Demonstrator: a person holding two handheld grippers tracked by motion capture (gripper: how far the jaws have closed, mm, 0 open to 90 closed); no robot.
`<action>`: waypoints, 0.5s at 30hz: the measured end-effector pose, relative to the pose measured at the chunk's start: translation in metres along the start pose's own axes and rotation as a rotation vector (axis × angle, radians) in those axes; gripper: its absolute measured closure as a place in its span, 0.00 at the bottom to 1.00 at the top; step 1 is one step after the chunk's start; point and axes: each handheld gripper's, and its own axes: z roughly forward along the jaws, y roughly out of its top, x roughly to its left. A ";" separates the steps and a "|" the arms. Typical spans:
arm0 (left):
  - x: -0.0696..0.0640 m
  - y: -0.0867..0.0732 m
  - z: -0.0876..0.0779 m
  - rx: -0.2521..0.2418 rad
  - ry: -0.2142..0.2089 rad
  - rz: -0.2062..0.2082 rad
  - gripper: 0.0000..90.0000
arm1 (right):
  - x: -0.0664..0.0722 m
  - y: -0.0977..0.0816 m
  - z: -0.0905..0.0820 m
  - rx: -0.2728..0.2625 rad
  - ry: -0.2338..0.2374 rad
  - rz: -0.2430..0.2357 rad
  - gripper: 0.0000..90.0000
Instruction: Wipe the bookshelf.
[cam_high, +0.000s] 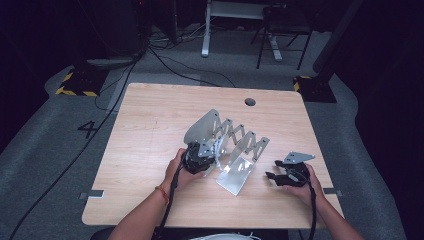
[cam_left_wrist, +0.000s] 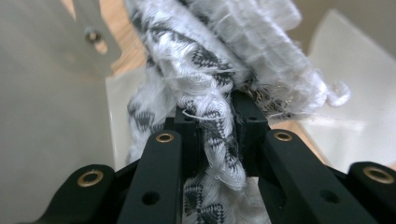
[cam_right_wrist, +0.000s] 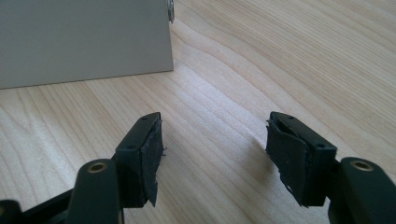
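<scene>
Table (cam_high: 150, 150) was pale wood-grain, smooth and matt, with a dark round grommet hole (cam_high: 250, 102); floor (cam_high: 45, 145) looked like grey low-pile carpet. Folding rack (cam_high: 235, 140) was light grey metal with a dull satin sheen, flat end plates and riveted scissor links, while the cloth (cam_left_wrist: 210, 74) was white knitted or woven yarn with a black-grey pattern, rough, fuzzy, frayed loose threads. Left gripper (cam_left_wrist: 215, 140) and right gripper (cam_right_wrist: 215, 154) were matt black plastic with brass-coloured inserts, the right one's pads (cam_right_wrist: 150, 158) a dull rubbery sheet, edges worn and ragged.
</scene>
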 end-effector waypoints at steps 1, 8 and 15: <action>0.001 -0.001 0.002 0.010 -0.001 0.008 0.84 | 0.000 0.000 0.000 -0.002 0.000 0.002 0.40; -0.001 -0.004 0.011 0.011 -0.007 -0.024 0.83 | -0.005 -0.003 0.002 -0.020 0.014 0.037 0.38; -0.005 -0.001 0.013 0.018 -0.004 0.018 0.83 | -0.003 -0.002 0.006 -0.037 0.015 0.034 0.31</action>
